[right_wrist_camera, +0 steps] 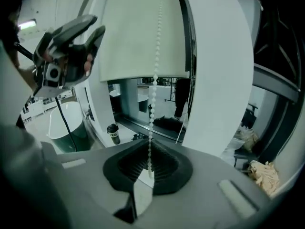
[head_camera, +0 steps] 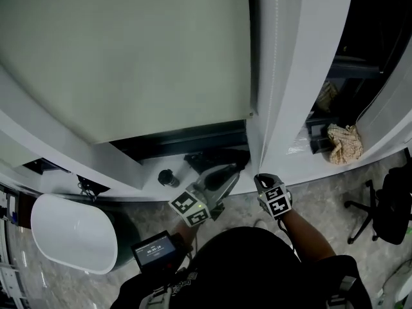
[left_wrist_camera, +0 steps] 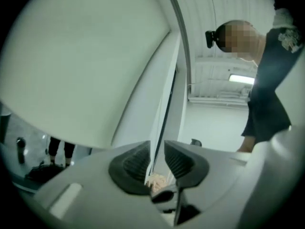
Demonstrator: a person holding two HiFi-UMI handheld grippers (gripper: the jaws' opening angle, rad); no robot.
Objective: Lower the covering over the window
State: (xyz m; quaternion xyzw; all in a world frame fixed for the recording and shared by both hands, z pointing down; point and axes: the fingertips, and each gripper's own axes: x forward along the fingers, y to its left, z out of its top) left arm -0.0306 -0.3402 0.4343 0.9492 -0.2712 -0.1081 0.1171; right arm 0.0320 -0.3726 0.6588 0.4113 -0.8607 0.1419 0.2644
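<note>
Head view has the roller blind [head_camera: 129,56] filling most of the picture. It is a plain, pale grey-green sheet, flat and unwrinkled, with a straight bottom edge. It covers nearly all of the window, and only a dark band of glass is bare between its bottom edge and the white windowsill [head_camera: 151,172]. The blind hangs above both grippers, and its lower right corner is just above them.

A white bathtub [head_camera: 71,230] stands on the floor at lower left, well apart from the grippers.

Along the blind's right edge a white bead chain [head_camera: 273,76] drops straight down the frame to the right gripper [head_camera: 262,177]. In the right gripper view the jaws are pressed together on this chain, which rises taut from between the ribbed pads past the blind's bottom edge.

The left gripper [head_camera: 233,171] sits just left of the right one, tips towards the sill. In the left gripper view its jaws stand apart. A thin pale line, apparently the chain's other strand, passes through the gap without the pads [left_wrist_camera: 136,163] pressing on it.

A small dark cup [head_camera: 168,177] stands on the sill, left of the left gripper.
</note>
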